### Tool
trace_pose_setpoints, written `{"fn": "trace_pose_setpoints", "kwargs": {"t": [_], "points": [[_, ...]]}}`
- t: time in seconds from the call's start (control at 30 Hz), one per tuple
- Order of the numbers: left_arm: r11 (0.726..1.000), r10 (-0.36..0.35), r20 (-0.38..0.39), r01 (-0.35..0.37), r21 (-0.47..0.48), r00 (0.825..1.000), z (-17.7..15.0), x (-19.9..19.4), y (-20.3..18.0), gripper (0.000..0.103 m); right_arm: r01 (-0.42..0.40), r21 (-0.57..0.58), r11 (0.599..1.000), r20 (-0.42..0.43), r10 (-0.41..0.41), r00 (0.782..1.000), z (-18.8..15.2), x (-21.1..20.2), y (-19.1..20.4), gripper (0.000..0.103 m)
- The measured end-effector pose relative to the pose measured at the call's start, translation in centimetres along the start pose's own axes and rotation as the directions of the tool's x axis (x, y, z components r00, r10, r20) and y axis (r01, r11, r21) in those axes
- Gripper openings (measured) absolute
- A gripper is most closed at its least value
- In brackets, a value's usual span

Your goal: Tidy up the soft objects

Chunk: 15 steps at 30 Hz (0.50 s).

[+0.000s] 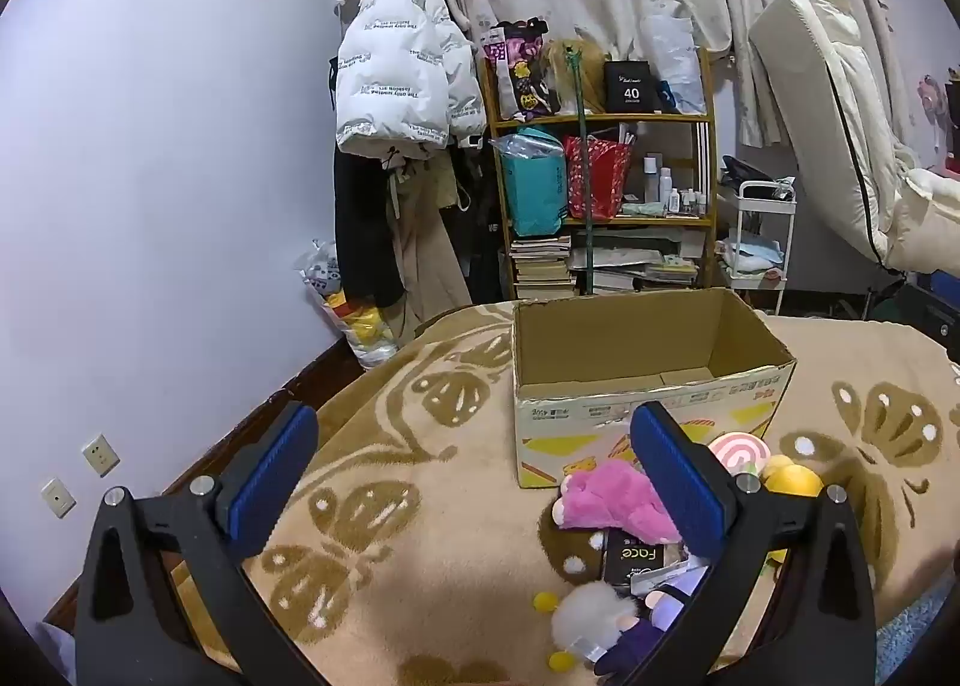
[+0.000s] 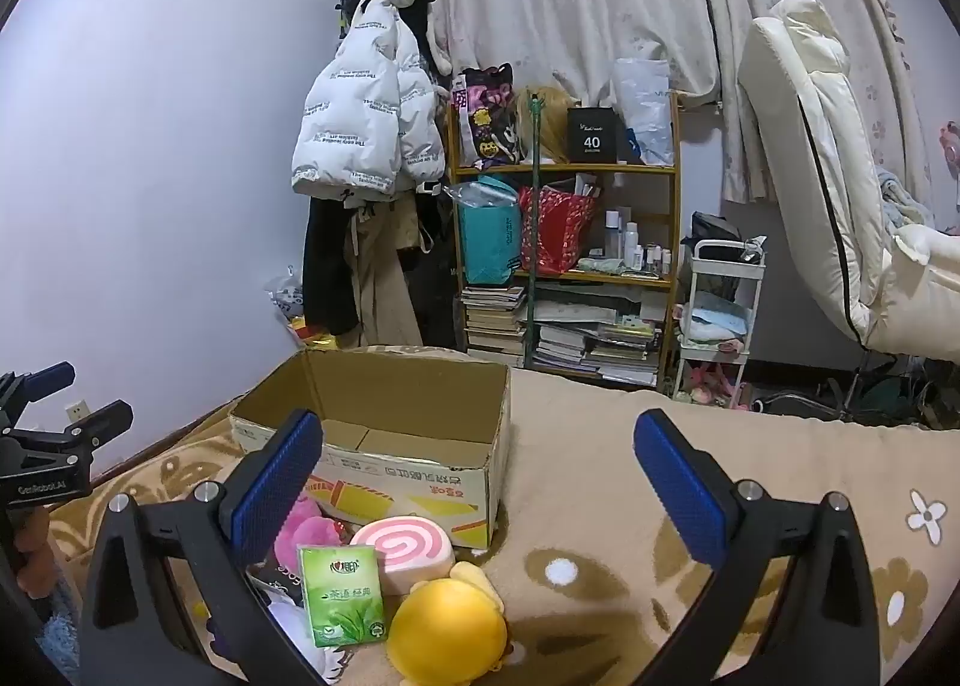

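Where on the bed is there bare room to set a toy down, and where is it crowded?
Free: the blanket left of the cardboard box, and the stretch right of it. The box's floor is bare too. Crowded: just in front of the box, around the pink plush, swirl cushion and yellow plush.

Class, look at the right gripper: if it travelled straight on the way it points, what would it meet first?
Probably the blanket just right of the cardboard box; the right gripper stands open, and depth is uncertain.

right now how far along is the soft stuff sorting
Done: nothing; the cardboard box looks empty. In hand: nothing; left gripper and right gripper are open. Left: the pink plush, swirl cushion, yellow plush and white pom-pom toy lie on the blanket.
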<state>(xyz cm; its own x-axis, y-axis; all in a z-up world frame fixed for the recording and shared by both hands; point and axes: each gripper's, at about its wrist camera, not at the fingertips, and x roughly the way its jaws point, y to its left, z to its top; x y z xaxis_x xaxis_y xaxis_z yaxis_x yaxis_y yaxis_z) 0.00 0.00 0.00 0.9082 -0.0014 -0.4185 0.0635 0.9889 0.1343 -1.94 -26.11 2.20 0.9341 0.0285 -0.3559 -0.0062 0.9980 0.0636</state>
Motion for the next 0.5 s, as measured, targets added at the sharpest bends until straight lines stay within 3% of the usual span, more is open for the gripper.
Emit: {"fn": "trace_pose_setpoints", "kwargs": {"t": [0.5], "points": [[1.0, 0.007, 0.004, -0.007, 0.003, 1.0, 0.4, -0.47, 0.12, 0.103, -0.004, 0.005, 1.0, -0.008, 0.004, 1.0, -0.19, 0.15, -0.11, 0.103]]}}
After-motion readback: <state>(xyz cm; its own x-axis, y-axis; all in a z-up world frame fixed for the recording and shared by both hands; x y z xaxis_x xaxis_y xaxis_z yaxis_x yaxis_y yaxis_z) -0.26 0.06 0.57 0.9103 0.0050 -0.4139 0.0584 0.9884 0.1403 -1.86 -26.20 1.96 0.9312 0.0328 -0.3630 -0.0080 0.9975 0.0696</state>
